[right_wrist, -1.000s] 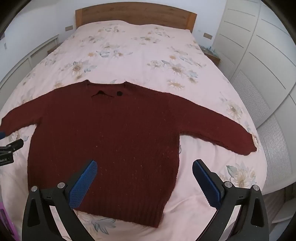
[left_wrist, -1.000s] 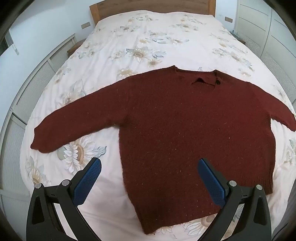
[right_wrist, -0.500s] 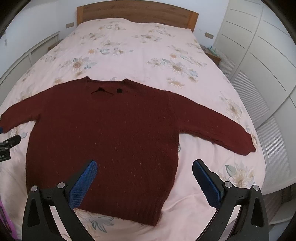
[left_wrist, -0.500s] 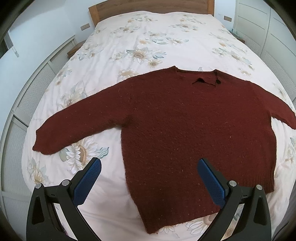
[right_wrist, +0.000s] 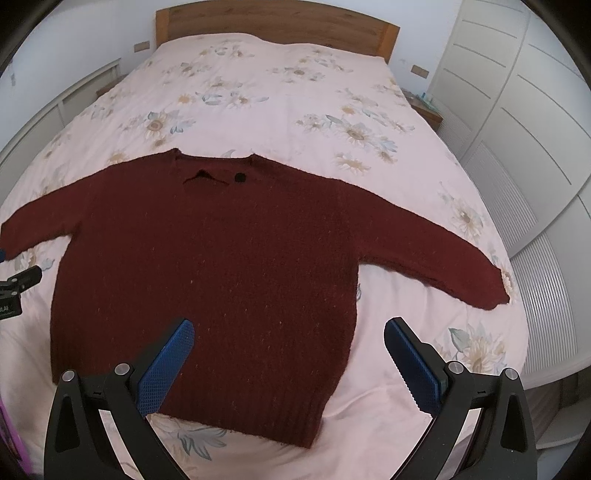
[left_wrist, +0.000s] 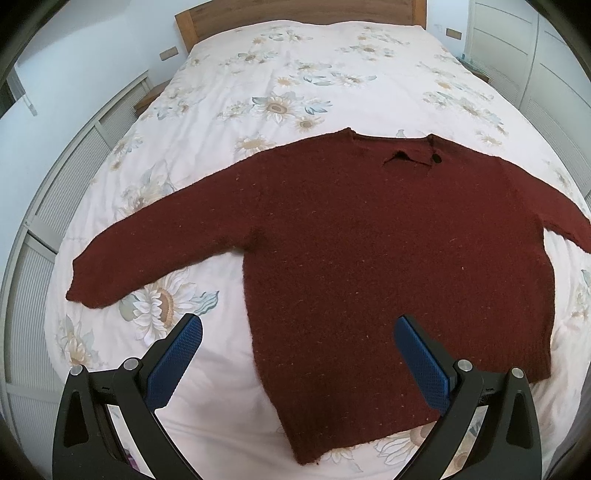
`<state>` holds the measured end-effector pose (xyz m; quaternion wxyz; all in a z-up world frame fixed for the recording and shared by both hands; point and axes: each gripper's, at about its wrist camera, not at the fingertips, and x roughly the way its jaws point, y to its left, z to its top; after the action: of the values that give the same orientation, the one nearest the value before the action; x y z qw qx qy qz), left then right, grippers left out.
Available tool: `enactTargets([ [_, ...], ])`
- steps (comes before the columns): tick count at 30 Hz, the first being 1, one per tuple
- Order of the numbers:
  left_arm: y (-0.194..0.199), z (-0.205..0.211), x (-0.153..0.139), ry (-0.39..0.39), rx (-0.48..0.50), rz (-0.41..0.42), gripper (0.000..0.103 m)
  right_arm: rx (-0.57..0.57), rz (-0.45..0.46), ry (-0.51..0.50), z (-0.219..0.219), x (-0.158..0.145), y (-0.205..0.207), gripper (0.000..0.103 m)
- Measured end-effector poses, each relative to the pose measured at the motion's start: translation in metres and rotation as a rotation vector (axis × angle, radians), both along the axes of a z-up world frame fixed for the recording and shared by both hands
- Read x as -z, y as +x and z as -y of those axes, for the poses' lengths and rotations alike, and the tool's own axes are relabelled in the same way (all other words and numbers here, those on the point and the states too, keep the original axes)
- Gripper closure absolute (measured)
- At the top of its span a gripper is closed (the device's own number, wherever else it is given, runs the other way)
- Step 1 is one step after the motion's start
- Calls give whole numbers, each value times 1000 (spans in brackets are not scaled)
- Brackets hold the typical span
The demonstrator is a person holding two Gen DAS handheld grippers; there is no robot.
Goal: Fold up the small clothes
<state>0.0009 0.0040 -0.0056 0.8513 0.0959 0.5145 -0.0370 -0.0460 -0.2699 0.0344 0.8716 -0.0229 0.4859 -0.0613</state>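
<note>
— Maroon knit sweater (left_wrist: 388,251) spread flat and face up on the bed (left_wrist: 295,74), neckline toward the wooden headboard (left_wrist: 295,14), both sleeves out to the sides. Seen from the left wrist: left gripper (left_wrist: 297,350) hanging above the hem's left corner, jaws wide, holding nothing. Left sleeve (left_wrist: 147,258) angled down toward the bed's edge, cuff lying just beside a printed sunflower.

— And from the right wrist?

— Same sweater (right_wrist: 207,280), right gripper (right_wrist: 288,349) poised over the lower right part of the body, jaws wide too, empty. Right sleeve (right_wrist: 436,254) stretched toward the wardrobe doors (right_wrist: 517,110). Part of the other tool poking in at the left edge.

— Step in hand?

— Looks like the very start: garment laid out, no fold made yet, nothing gripped.

— Next move?

— Probably lowering to a sleeve cuff or side seam, pinching a single layer of the thick knit, then carrying it across the body. Worth keeping the floral sheet out of the pinch.
</note>
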Motion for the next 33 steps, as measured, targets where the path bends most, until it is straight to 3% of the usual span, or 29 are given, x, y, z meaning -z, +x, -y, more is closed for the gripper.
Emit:
enactTargets([
  [33,-2,-2,8,-4,16,-24,1,4,-12,-4,5,3,-3,0],
])
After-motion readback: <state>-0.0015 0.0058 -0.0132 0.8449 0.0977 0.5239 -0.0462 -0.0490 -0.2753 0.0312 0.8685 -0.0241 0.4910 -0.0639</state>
